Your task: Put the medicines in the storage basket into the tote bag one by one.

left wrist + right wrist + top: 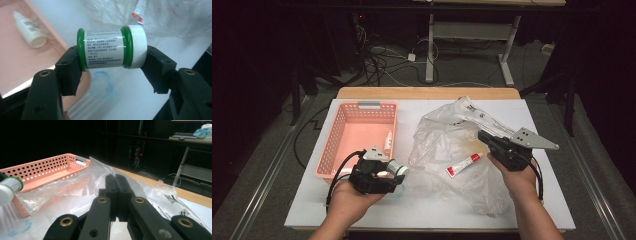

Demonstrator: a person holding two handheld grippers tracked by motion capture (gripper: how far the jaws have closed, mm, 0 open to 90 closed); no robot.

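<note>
While the small green jar with a white ribbed cap (111, 48) is clamped end to end between the left gripper's (388, 173) jaws, it is held just beside the pink perforated plastic basket (343, 131). The right gripper's (482, 135) jaws are pressed shut on the crumpled clear plastic bag (447, 132) on the white counter (427, 205).

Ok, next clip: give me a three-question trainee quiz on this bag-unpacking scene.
1. What does the left gripper hold?
2. True or false: the pink basket holds a small white dropper bottle.
3. Where does the red-and-white tube lie: A in the basket, B on the clear plastic bag, C between the right gripper jaws?

Key:
1. A green bottle with a white cap, clamped end to end.
2. True.
3. B.
</note>
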